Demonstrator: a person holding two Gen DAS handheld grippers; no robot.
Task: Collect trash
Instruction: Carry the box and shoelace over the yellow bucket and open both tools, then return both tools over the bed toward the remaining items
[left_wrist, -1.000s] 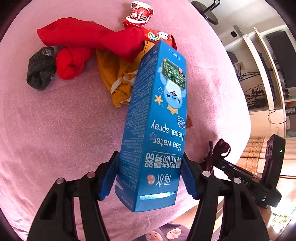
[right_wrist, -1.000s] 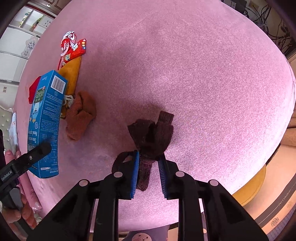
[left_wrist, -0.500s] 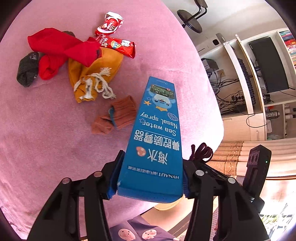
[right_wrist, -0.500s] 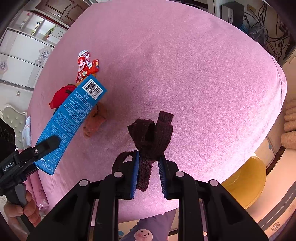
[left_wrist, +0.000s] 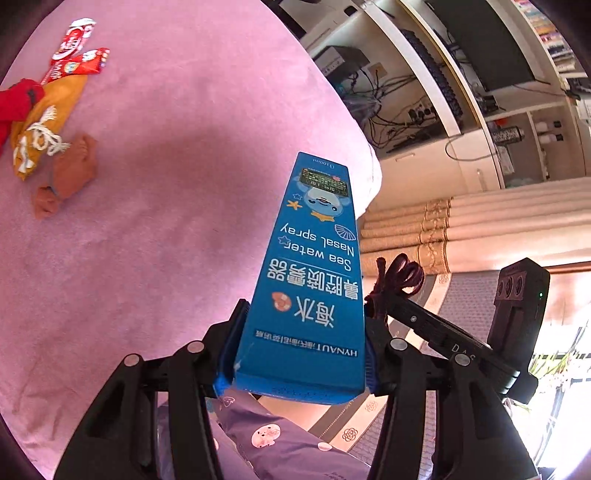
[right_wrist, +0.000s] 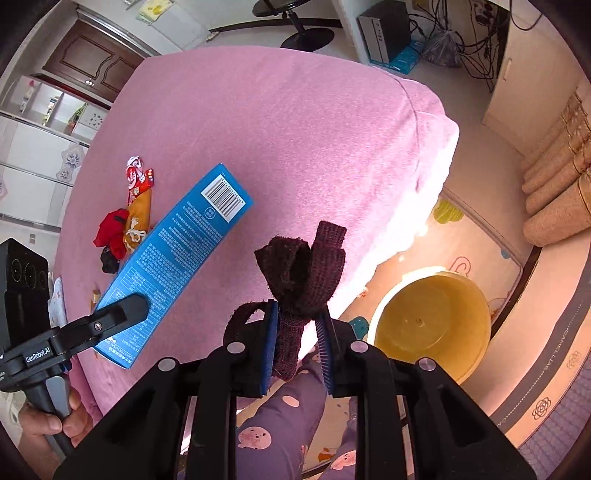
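Blue pads of L gripper (left_wrist: 299, 354) are clamping the blue nasal-spray box (left_wrist: 314, 288) by its lower end, box sticking up and out past the bed (left_wrist: 177, 206) corner. R gripper (right_wrist: 297, 350) jaws are sitting narrow, pinching a dark maroon knit sock (right_wrist: 301, 280), loose ends flopping above the pads. Both loads are hanging off the bed's near edge, over the person's purple patterned pants (right_wrist: 291, 410). Yellow basin (right_wrist: 430, 321) is sitting on the floor mat just beside the bed corner. Still lying on bed, far side: red snack wrappers (left_wrist: 75, 51), mustard cloth (left_wrist: 40, 122), red garment (right_wrist: 112, 232), brown sock (left_wrist: 68, 170).
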